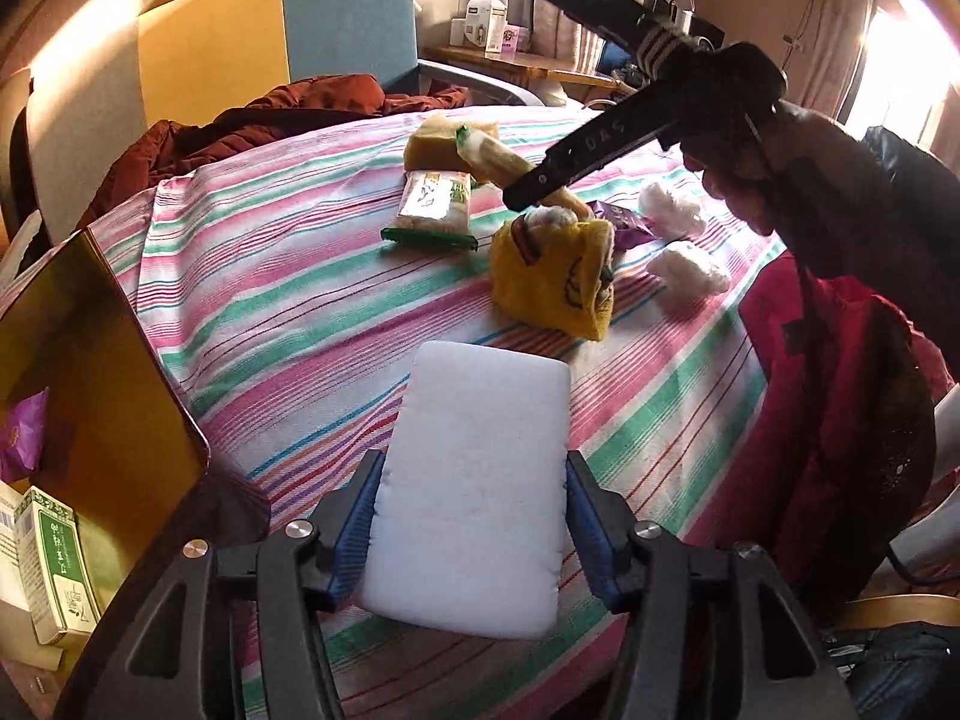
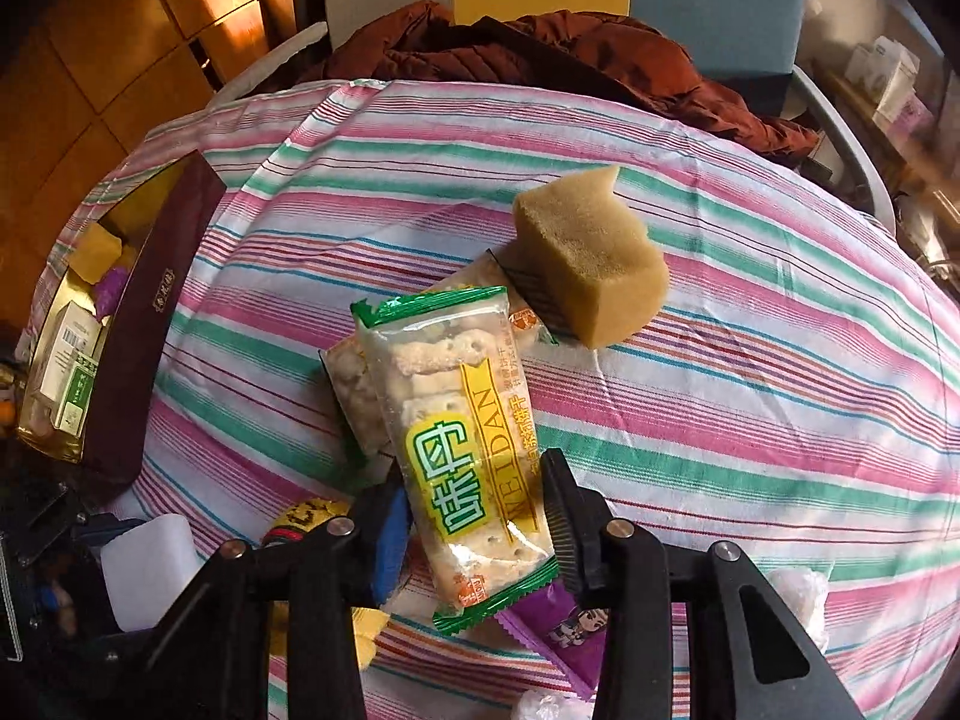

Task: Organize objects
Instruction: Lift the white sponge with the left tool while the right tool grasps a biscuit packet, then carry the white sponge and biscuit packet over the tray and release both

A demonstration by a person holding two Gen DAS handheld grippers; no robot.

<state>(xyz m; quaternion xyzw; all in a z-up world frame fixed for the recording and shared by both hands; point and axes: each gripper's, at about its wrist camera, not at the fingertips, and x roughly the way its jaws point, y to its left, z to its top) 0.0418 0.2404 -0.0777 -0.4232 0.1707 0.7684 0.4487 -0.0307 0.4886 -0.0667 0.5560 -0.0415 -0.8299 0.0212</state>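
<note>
The left gripper (image 1: pixel 474 531) is closed on a white foam block (image 1: pixel 474 498); the blue pads (image 1: pixel 354 531) press into both long sides of the block, which is held above the striped tablecloth (image 1: pixel 300 300) at 6 o'clock in the left wrist view. The right gripper (image 2: pixel 474 516) is closed about a cracker packet (image 2: pixel 462 438) with a green-edged wrapper, lifted clear of the cloth and standing nearly upright between the two fingers. In the left wrist view the same packet (image 1: pixel 510 162) hangs from the right gripper (image 1: pixel 540 183) at 1 o'clock, with the person's hand (image 1: pixel 750 180) behind it.

On the cloth lie a second cracker packet (image 1: pixel 432 204) at 12 o'clock, a tan sponge (image 2: pixel 591 258) just beyond it and touching its far end, a yellow sock (image 1: pixel 558 276) at 1 o'clock, a purple wrapper (image 1: pixel 621 222) beside the sock, and two white cotton wads (image 1: pixel 684 240) at 2 o'clock.

An open box (image 1: pixel 102 372) with a gold lining stands at 9 o'clock on the table edge. It contains a green-and-white carton (image 1: pixel 54 570) and a purple sachet (image 1: pixel 24 438). A brown jacket (image 2: pixel 540 54) lies at the far rim, in front of a chair (image 1: pixel 348 24).
</note>
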